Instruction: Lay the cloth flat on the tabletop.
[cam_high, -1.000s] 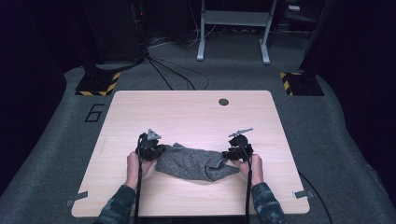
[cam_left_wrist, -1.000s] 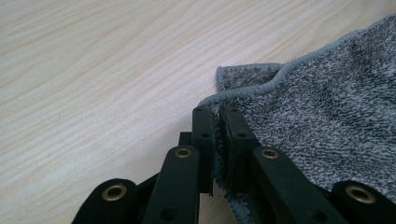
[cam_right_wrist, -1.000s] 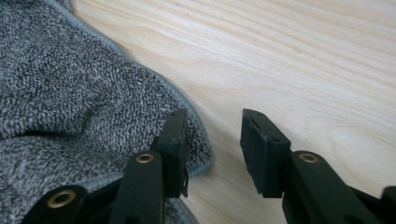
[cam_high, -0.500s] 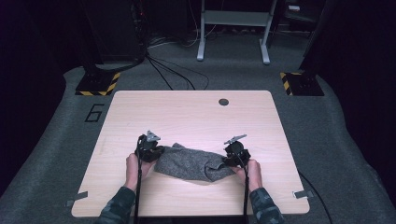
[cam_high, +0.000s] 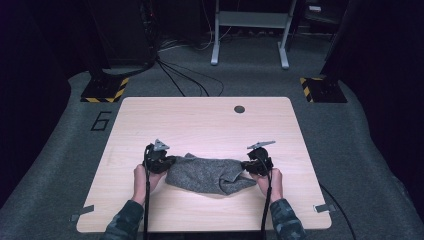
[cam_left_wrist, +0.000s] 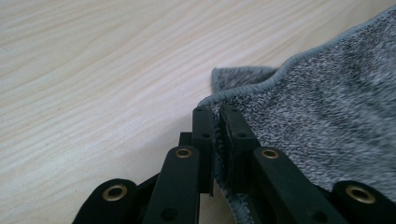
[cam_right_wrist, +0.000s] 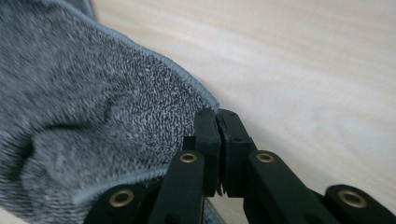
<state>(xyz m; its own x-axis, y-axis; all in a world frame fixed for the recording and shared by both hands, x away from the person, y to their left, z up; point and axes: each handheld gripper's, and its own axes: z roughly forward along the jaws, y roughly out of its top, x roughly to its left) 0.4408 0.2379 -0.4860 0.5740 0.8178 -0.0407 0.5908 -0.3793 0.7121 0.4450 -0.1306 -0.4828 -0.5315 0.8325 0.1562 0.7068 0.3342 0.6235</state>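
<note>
Two grippers of mine clamping a grey knitted cloth (cam_high: 207, 173), left gripper (cam_high: 165, 164) on its left end, right gripper (cam_high: 248, 166) on its right end.

Your cloth (cam_high: 207, 174) is heathered grey with a plain grey hem, your grippers' jaws black with brass rivets, your table (cam_high: 200, 122) pale woodgrain, your sleeves (cam_high: 287, 222) camouflage-patterned.
</note>
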